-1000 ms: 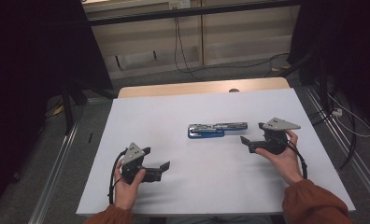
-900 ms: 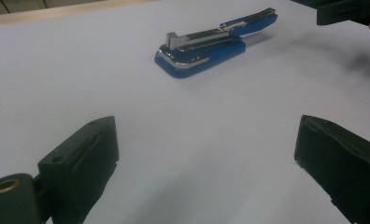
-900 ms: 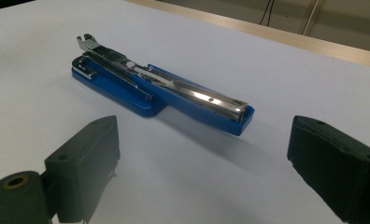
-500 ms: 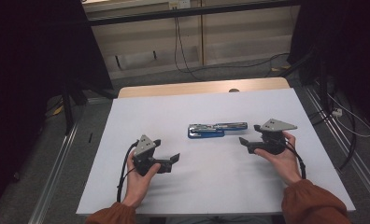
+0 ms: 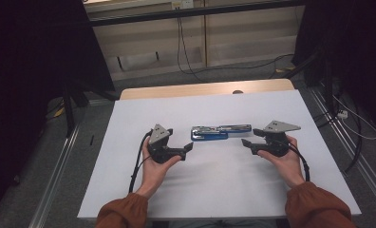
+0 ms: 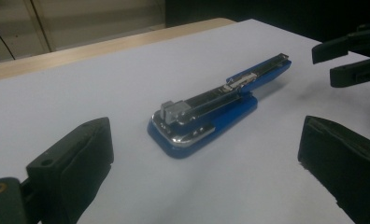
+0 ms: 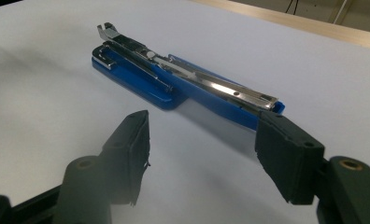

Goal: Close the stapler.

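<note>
While both grippers (image 5: 188,148) (image 5: 247,141) gape empty, the blue stapler (image 5: 221,132) lies between them

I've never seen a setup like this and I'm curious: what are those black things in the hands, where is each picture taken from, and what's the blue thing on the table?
A person sits at a white table and holds a hand-held grasping tool in each hand: the left tool and the right tool. One picture looks down from above the person. The other two come from small cameras that ride on each tool and look along its two black jaws. Between the tools lies a blue stapler, swung open flat so its metal staple track shows. Nothing is held yet: the left tool's jaws stand wide apart, and the right tool's jaws have just been closing, with nothing between them.
</note>
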`<state>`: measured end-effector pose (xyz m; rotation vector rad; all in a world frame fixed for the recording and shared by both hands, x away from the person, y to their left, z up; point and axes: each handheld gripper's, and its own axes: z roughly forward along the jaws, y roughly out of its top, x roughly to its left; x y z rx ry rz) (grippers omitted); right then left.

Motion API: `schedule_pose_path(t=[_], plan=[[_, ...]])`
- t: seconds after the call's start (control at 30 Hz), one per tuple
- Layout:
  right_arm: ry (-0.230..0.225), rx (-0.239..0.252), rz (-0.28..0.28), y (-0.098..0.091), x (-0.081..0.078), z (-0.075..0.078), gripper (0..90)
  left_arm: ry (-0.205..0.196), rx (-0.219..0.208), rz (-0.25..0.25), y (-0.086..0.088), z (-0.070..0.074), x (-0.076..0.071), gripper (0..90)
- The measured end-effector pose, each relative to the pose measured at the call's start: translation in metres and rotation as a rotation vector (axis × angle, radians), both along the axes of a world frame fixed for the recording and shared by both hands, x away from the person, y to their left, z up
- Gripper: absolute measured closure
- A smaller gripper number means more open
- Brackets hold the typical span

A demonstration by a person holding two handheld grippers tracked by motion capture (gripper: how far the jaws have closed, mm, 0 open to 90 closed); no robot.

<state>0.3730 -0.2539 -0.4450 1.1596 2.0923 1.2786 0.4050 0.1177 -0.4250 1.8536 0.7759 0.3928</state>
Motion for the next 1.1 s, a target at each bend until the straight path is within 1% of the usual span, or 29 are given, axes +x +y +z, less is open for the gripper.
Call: schedule_pose_path(t=[0.03,0.07,0.17,0.2,0.27,0.33,0.37,0.4,0.43,0.53,0.6,0.67,0.7,0.73,0.77,0.8,0.87,0.93,1.0,1.03,1.07,1.1], plan=[[0.008,-0.001,0.001,0.000,0.000,0.000,38.2,0.005,0.012,0.000,-0.002,0.000,0.002,3.9],[0.007,-0.004,-0.007,-0.001,0.000,-0.001,41.9,0.005,0.021,-0.002,-0.003,0.000,0.003,4.2],[0.002,-0.005,-0.041,-0.004,0.001,-0.001,46.7,0.001,0.023,0.000,-0.009,0.000,0.007,5.6],[0.003,-0.004,-0.044,-0.005,0.001,-0.001,48.7,-0.005,0.024,-0.002,-0.010,0.000,0.009,5.6],[0.006,0.001,-0.043,-0.006,0.001,-0.002,55.7,-0.022,0.013,0.006,-0.012,-0.002,0.012,5.6],[-0.004,0.002,-0.041,-0.005,0.001,-0.001,62.4,-0.031,0.015,0.012,-0.013,-0.004,0.016,5.6],[-0.002,0.007,-0.037,-0.005,0.001,-0.001,65.3,-0.031,0.020,0.015,-0.014,-0.005,0.017,5.6],[-0.003,0.003,-0.032,-0.005,0.001,-0.002,67.3,-0.028,0.032,0.014,-0.015,-0.005,0.020,5.6],[-0.005,0.002,-0.028,-0.004,0.002,-0.002,68.5,-0.028,0.035,0.014,-0.016,-0.005,0.022,5.6],[-0.005,0.012,-0.015,-0.003,0.002,-0.005,76.5,-0.044,0.057,0.018,-0.020,-0.003,0.029,5.6],[-0.005,0.011,-0.014,-0.003,0.003,-0.005,81.8,-0.056,0.081,0.017,-0.024,-0.002,0.032,5.7],[-0.006,0.011,-0.009,-0.003,0.002,-0.006,88.5,-0.052,0.111,0.010,-0.028,-0.001,0.035,7.9],[-0.009,0.009,-0.008,-0.003,0.002,-0.006,90.0,-0.060,0.120,0.008,-0.030,0.001,0.035,11.1],[-0.011,0.008,-0.004,-0.003,0.002,-0.006,90.0,-0.072,0.119,0.017,-0.032,0.001,0.036,12.9],[-0.013,0.000,0.009,-0.003,0.002,-0.006,90.0,-0.073,0.114,0.024,-0.033,0.002,0.037,12.4],[-0.016,-0.012,0.013,-0.002,0.001,-0.005,90.0,-0.064,0.107,0.021,-0.034,0.002,0.038,12.3],[-0.019,-0.007,0.018,-0.002,0.001,-0.004,90.0,-0.052,0.103,0.019,-0.036,0.000,0.039,13.2],[-0.019,-0.005,0.018,-0.003,0.001,-0.005,90.0,-0.020,0.101,0.011,-0.037,-0.002,0.039,13.3],[-0.016,-0.005,0.016,-0.004,0.002,-0.005,90.0,0.011,0.120,0.019,-0.037,-0.005,0.038,16.5],[-0.021,-0.002,0.014,-0.005,0.002,-0.004,90.0,0.011,0.132,0.019,-0.037,-0.005,0.038,16.6],[-0.023,0.002,0.011,-0.006,0.002,-0.003,90.0,0.014,0.133,0.017,-0.038,-0.006,0.037,17.3],[-0.023,0.003,0.009,-0.007,0.002,-0.003,90.0,0.019,0.131,0.005,-0.038,-0.007,0.037,21.4]])
